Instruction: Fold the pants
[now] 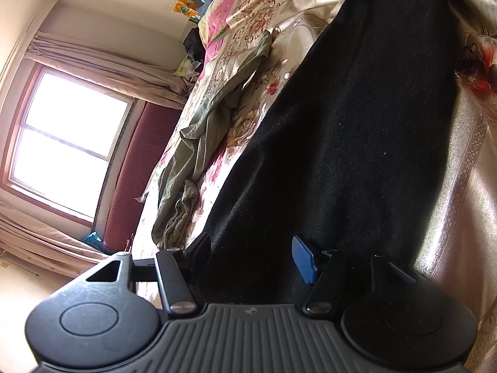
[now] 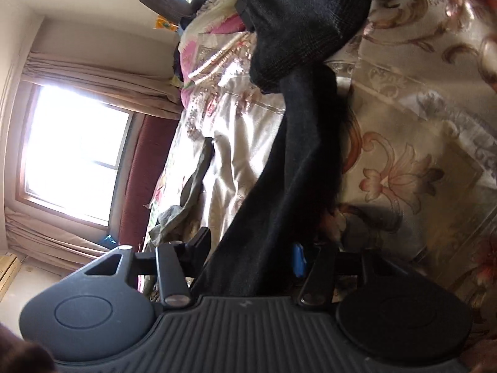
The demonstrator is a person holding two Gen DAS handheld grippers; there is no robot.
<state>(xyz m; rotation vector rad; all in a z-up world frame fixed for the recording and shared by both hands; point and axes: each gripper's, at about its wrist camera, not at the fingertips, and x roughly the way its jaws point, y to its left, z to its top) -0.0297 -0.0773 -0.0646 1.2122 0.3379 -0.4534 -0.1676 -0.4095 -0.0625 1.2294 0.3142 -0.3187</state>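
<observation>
— From my left claw (image 1: 253, 253), what's lost?

— The black pants (image 1: 351, 118) run off the top edge, so I can't see where they end. Their cloth covers the tips of my fingers (image 1: 303, 259); whether the pads press on it, I can't tell.

— And the right claw (image 2: 250, 253)?

— The pants (image 2: 298, 143) leave the top edge there too. The window (image 2: 74, 152) is blown white; nothing outside shows. The bedspread (image 2: 419, 143) blurs toward the right edge.

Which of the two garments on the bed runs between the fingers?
The black pants, running between the left gripper's fingers; the crumpled grey-green garment lies off beside them on the floral bedspread.
</observation>
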